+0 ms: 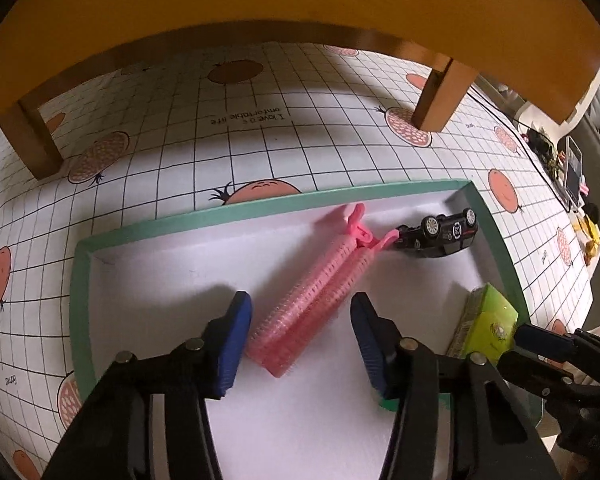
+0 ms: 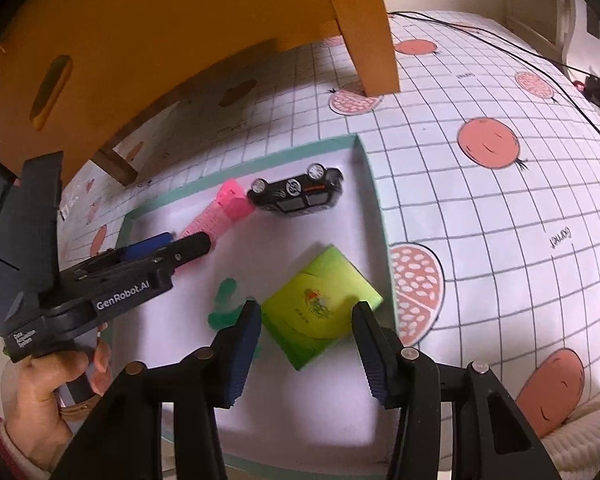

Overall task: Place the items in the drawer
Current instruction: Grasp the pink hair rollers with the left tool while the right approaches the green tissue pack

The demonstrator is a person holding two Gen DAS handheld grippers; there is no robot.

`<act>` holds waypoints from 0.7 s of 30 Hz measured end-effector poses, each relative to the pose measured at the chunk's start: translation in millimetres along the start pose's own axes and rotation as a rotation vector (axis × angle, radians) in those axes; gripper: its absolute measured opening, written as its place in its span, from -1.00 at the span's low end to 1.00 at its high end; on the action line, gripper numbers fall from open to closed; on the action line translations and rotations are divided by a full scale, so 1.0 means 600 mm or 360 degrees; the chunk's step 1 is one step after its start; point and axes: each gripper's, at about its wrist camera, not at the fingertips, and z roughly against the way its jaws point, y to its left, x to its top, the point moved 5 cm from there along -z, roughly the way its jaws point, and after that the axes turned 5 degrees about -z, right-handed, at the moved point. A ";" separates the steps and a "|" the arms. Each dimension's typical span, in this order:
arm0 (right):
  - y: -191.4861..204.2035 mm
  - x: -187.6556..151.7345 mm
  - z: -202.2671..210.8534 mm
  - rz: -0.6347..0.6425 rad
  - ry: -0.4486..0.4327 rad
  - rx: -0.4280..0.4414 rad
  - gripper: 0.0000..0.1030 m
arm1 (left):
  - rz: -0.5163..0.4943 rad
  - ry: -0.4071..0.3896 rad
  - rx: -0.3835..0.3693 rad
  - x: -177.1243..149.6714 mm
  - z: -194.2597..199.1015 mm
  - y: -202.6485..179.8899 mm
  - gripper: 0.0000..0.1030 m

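Three items lie inside the drawer (image 1: 80, 280), a shallow tray with a green rim and a white floor: a pink hair clip (image 1: 320, 288), a black toy car (image 1: 440, 236) and a green packet (image 1: 488, 328).

Item positions:
- The hair clip lies diagonally across the middle of the floor. Its hinged end touches the toy car.
- The toy car rests on its side in the far right corner, wheels turned toward the back rim.
- The packet lies near the right wall, well apart from the car.

Gripper states:
- The left gripper (image 1: 300, 340) stands partly open over the near end of the hair clip. The clip sits between the blue pads; a visible gap remains on each side, so nothing is gripped.
- The right gripper (image 2: 306, 340) stands partly open with the packet between its fingers. Whether the pads press on the packet cannot be determined from either view.

Task status: judged from the layout, all visible items are already in the drawer. No further item shows on the tablecloth (image 2: 480, 220). Remaining work probably consists of withdrawing both grippers and closing the drawer.

Legible writing:
- Left gripper body, seen from the right wrist: "GenRobot.AI".
- Tablecloth: "I love a comfortable life", upside down, and "Garnet".
- Packet: a round emblem; its text is too small to read.
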 end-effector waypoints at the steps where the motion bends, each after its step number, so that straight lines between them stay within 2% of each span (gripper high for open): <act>1: -0.003 -0.001 0.000 -0.0013 0.0008 -0.0003 -0.01 | -0.0005 0.0003 -0.0003 -0.001 -0.001 -0.001 -0.02; 8: -0.009 -0.007 -0.010 -0.0079 0.0069 0.0038 -0.01 | -0.0055 0.0010 -0.0012 -0.005 -0.002 -0.011 -0.15; 16: 0.000 0.009 -0.028 -0.0120 0.0039 0.0068 0.00 | -0.0059 0.0031 -0.0018 -0.015 0.001 -0.017 -0.30; 21: 0.007 0.016 -0.044 -0.0093 0.0032 0.0040 0.00 | -0.0021 0.0068 -0.0001 -0.027 0.010 -0.015 -0.35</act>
